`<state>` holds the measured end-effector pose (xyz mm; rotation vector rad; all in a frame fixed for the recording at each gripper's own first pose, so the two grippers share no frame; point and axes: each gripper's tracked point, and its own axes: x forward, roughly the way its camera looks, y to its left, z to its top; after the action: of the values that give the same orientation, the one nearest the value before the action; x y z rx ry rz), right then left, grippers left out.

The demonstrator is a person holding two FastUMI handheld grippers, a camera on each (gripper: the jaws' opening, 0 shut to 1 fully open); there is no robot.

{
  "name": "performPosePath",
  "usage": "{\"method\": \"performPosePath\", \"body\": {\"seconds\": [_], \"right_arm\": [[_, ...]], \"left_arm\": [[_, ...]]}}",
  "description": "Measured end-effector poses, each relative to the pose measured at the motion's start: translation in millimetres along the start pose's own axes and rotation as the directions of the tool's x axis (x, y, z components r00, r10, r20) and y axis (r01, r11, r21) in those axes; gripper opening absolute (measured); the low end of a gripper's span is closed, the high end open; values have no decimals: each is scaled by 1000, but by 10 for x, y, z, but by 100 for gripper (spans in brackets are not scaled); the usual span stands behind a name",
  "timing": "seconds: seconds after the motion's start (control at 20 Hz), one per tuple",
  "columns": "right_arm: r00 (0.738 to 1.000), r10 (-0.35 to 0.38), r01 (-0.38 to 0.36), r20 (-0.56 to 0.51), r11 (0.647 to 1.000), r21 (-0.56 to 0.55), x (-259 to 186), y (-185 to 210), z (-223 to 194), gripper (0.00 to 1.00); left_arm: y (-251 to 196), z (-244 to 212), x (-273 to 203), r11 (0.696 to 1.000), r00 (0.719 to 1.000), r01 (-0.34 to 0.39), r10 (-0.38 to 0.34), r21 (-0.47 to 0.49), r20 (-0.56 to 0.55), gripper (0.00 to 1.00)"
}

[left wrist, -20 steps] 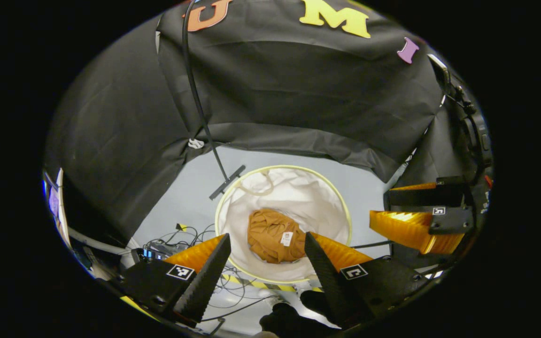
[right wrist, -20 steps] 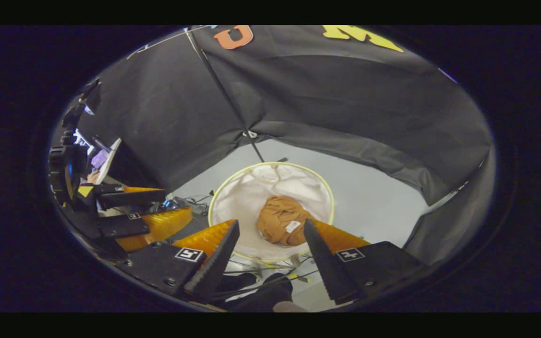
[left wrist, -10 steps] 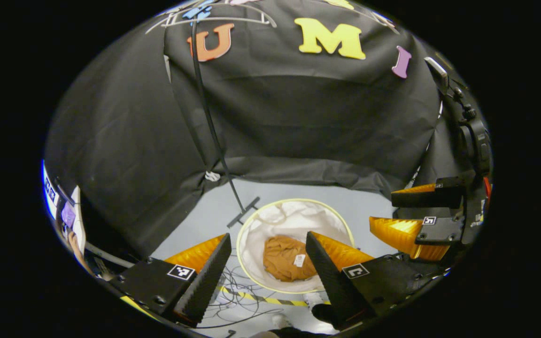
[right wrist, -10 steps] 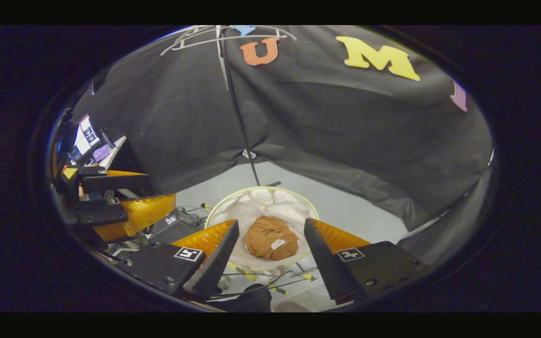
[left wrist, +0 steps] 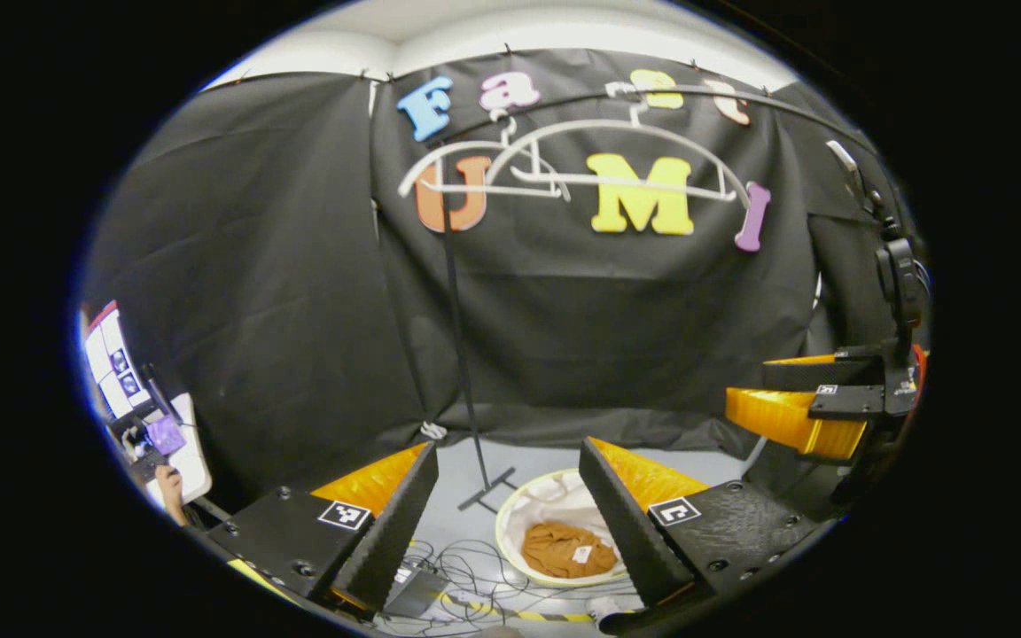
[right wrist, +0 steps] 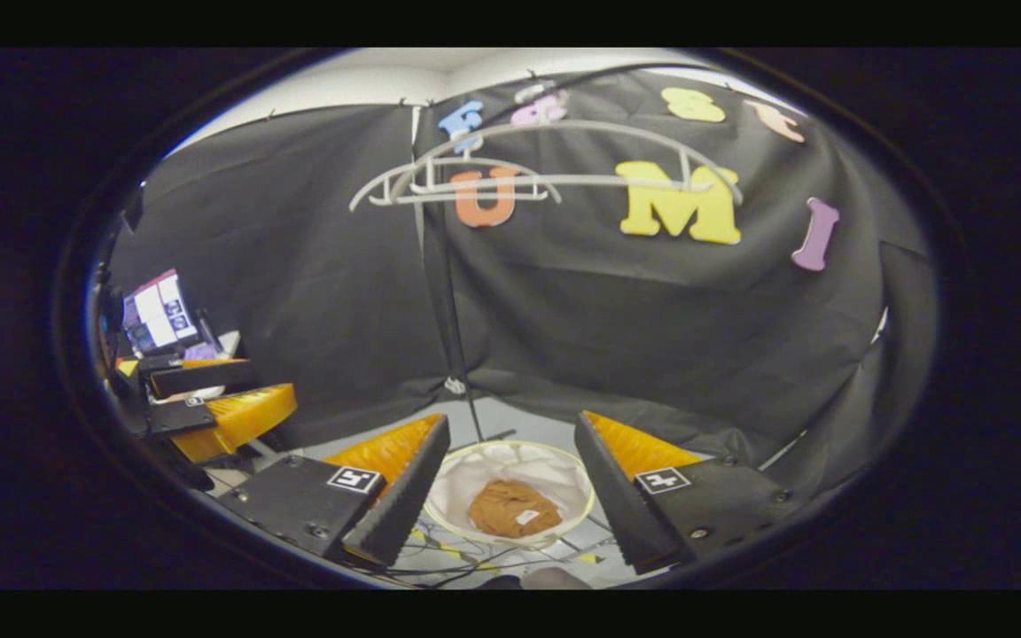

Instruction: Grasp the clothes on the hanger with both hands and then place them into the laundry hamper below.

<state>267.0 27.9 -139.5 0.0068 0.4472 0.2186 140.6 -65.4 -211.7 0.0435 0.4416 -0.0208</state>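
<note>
In the left gripper view, the left claw (left wrist: 503, 523) is seen at the bottom w/ its two fingers spread wide and nothing held between them. The brown clothes (left wrist: 566, 549) are seen bunched up in the laundry hamper (left wrist: 510, 523), down on the floor (left wrist: 475, 470), far below the claw. A small white tag is seen on the clothes. The right claw (left wrist: 807, 403) is seen at the right edge of this view, w/ its orange fingers apart and nothing in them.

In the right gripper view, the right claw (right wrist: 510, 496) is seen wide open too, and empty. The clothes (right wrist: 513, 509) are seen between its fingers in the picture, but well below, inside the hamper (right wrist: 466, 478). The left claw (right wrist: 214, 408) is seen at the left side of this view, open w/ nothing held.

Two white hangers (left wrist: 564, 164) are seen up high on a black rack (left wrist: 462, 354), and they are bare. The hangers (right wrist: 510, 164) and the rack pole (right wrist: 440, 292) are seen in the right gripper view as well.

Some things are shown better in the left gripper view: the rack's foot (left wrist: 486, 489) just beside the hamper, black cables (left wrist: 466, 576) on the floor near it, and a hand (left wrist: 169, 487) at the left edge by a screen (left wrist: 112, 363). In the right gripper view the screen (right wrist: 156, 310) is seen behind the left claw.
</note>
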Motion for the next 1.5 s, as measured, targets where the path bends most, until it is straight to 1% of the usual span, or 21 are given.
{"method": "performPosePath", "body": {"seconds": [0.1, 0.15, 0.2, 0.3, 0.45, 0.55, 0.7, 0.8, 0.85, 0.9, 1.05, 1.15, 1.3, 1.5], "right_arm": [[997, -23, 23, 77, 1000, -10, -262, 157, 203, 100], [994, -31, 33, 107, 999, -12, -445, 235, 295, 100], [989, -39, 40, 141, 999, -5, -595, 323, 387, 96], [981, -55, 54, 186, 998, 14, -921, 416, 543, 97], [967, -69, 58, 246, 997, 52, -1364, 573, 663, 100], [950, -76, 64, 302, 997, 49, -1651, 637, 803, 100], [930, -92, 74, 355, 995, 64, -1995, 654, 933, 100], [923, -96, 69, 372, 994, 87, -2135, 634, 1002, 100], [922, -97, 68, 374, 994, 90, -2198, 611, 1011, 97], [920, -97, 67, 380, 994, 91, -2248, 597, 1043, 100], [913, -112, 86, 392, 993, 83, -2377, 556, 1090, 100], [914, -116, 91, 388, 993, 81, -2411, 564, 1073, 100], [911, -122, 95, 395, 992, 87, -2430, 567, 1090, 100], [906, -127, 94, 403, 990, 100, -2471, 577, 1070, 100]], "left_arm": [[245, 207, -366, 1000, 998, -16, 16, -2, 62, 100], [349, 322, -538, 1000, 995, -27, 27, 0, 92, 98], [465, 434, -717, 999, 991, -41, 40, 0, 126, 98], [696, 633, -1060, 999, 982, -53, 53, -7, 181, 97], [892, 871, -1442, 997, 964, -68, 75, -35, 254, 97], [936, 991, -1664, 995, 951, -70, 86, -64, 297, 98], [871, 1150, -1957, 996, 938, -40, 65, -81, 341, 99], [807, 1242, -2107, 997, 928, -21, 46, -70, 371, 99], [802, 1279, -2164, 998, 924, -21, 45, -67, 380, 100], [785, 1305, -2220, 997, 921, -25, 50, -69, 387, 100], [727, 1374, -2312, 997, 913, -22, 51, -77, 405, 100], [699, 1418, -2359, 997, 909, -16, 45, -74, 414, 100], [646, 1421, -2403, 998, 909, -4, 27, -57, 416, 100], [673, 1373, -2455, 999, 911, -12, 32, -52, 411, 100]]}}
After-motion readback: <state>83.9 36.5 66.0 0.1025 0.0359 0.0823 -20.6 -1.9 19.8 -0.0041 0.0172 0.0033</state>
